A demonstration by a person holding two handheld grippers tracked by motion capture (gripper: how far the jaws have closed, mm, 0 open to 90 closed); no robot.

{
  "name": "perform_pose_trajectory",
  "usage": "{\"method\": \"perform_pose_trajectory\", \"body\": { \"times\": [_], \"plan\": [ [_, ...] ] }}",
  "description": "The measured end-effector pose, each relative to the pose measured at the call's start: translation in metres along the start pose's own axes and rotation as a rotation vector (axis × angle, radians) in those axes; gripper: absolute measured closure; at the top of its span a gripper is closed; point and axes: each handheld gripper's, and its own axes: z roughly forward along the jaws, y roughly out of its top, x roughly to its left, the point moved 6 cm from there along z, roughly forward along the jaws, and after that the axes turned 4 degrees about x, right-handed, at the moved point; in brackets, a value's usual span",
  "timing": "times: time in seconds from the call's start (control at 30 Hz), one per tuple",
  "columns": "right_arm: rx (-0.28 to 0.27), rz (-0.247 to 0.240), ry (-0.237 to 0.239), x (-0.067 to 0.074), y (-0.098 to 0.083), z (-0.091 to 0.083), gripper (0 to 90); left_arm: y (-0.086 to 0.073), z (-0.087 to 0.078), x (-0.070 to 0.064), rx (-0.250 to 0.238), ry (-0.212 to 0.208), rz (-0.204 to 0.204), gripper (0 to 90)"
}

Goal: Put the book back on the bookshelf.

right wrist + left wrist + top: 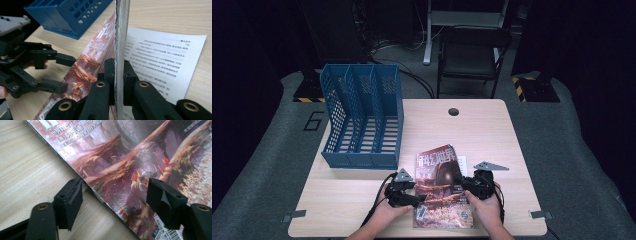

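Magazine [442, 187]: lying at the near edge of the bench [507, 140], long axis running away from the person.
Right hand-held gripper [119, 77]: clamping the magazine's right edge, lifting it.
Left hand-held gripper [113, 195]: standing wide, straddling the left edge, gripping nothing.
Blue file rack [362, 120]: sitting far-left of the magazine.

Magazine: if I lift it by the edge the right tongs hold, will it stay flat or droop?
The magazine is thin and soft-covered, so its free side would probably droop. The right tongs pinch only one edge. Its glossy cover may slip; the left tongs stand open.
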Motion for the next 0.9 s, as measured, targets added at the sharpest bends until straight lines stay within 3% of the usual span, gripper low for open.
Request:
{"method": "perform_pose_trajectory", "body": {
  "times": [0.33,0.53,0.73,0.9],
  "plan": [
    [-0.070,-0.021,0.045,0.010,0.004,-0.012,86.4,0.003,0.004,0.000,-0.017,-0.045,-0.016,18.7],
    [-0.096,-0.039,0.075,0.016,0.005,-0.017,86.4,0.005,0.007,-0.003,-0.014,-0.106,-0.019,14.7],
    [-0.106,-0.043,0.094,0.021,0.006,-0.021,86.4,0.007,0.010,-0.009,-0.013,-0.151,0.043,14.7],
    [-0.110,-0.044,0.100,0.022,0.006,-0.023,86.3,0.009,0.014,-0.010,-0.004,-0.171,0.044,12.6]
  ]
}}
